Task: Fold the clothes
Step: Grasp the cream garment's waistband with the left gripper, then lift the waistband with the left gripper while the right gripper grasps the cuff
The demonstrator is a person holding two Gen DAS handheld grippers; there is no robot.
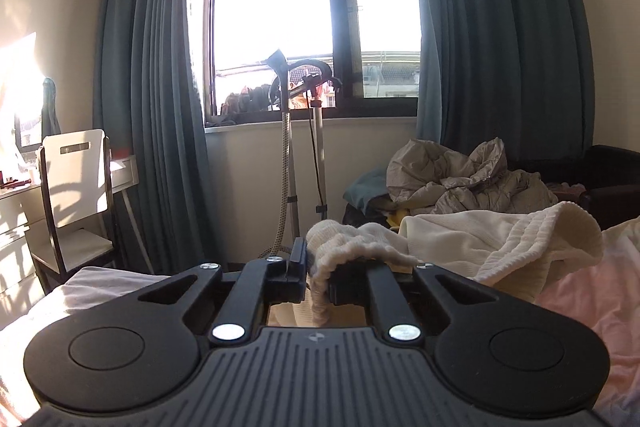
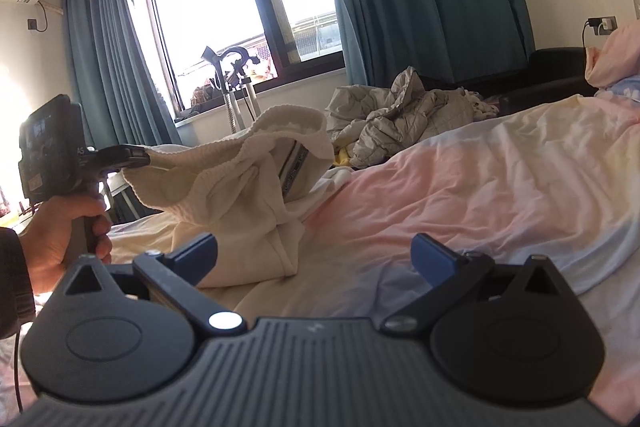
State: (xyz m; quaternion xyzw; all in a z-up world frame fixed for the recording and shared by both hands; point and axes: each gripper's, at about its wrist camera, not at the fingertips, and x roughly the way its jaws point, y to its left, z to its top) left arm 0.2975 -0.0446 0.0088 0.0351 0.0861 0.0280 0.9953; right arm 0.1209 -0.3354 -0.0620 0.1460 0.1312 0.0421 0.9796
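Right wrist view: the cream ribbed knit sweater (image 2: 248,179) hangs over the pink and white bed sheet (image 2: 460,187), one edge pinched tight in the left gripper (image 2: 136,157). The right gripper (image 2: 316,255) is wide and holds nothing. This looks like the lifting step; next it should grab another edge.

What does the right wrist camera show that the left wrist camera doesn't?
Only the right wrist view shows the person's hand gripping the left gripper, the right gripper open and empty over the bed, and the white sweater's striped neck label. Only the left wrist view shows the white chair and a close look at the left gripper's fingers shut on the sweater's ribbed edge. Both show the sweater, window, garment steamer and grey jacket.
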